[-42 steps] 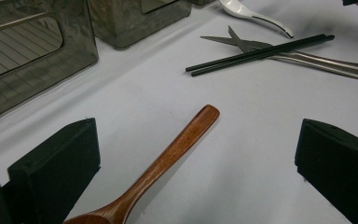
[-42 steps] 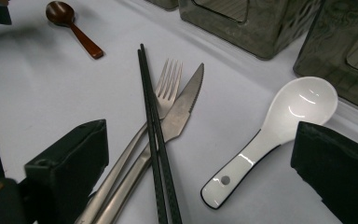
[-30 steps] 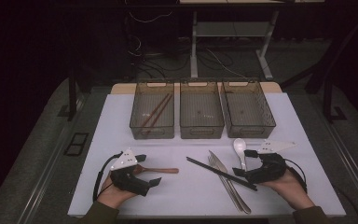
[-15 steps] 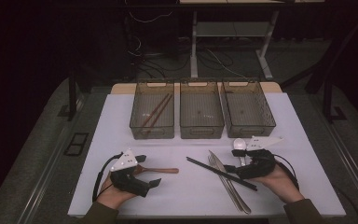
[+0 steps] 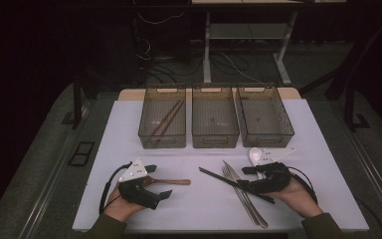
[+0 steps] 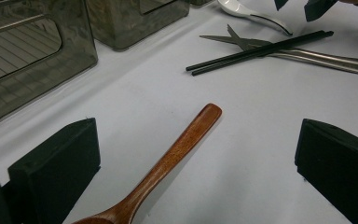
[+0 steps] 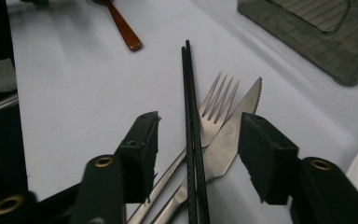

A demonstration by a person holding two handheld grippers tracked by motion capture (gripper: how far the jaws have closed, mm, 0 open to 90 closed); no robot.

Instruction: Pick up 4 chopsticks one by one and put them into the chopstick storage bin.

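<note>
The right tool [image 7: 198, 154] is narrowing its jaws around the pair of black chopsticks [image 7: 191, 121], having shifted inward from beside the white spoon [image 5: 255, 155] a second ago to sit over the cutlery pile; the pads are not yet pressing, so the chopsticks are still lying on the white tabletop [image 5: 204, 209], crossing the fork [image 7: 214, 112] and the knife [image 7: 233, 135]. This is looking like the start of a pick, probably bound for the left bin [image 5: 163, 122], where brown chopsticks [image 5: 165, 122] are already resting. The left tool [image 6: 196, 172] is staying put, jaws wide apart, straddling the wooden spoon [image 6: 168, 168] without touching it.
</note>
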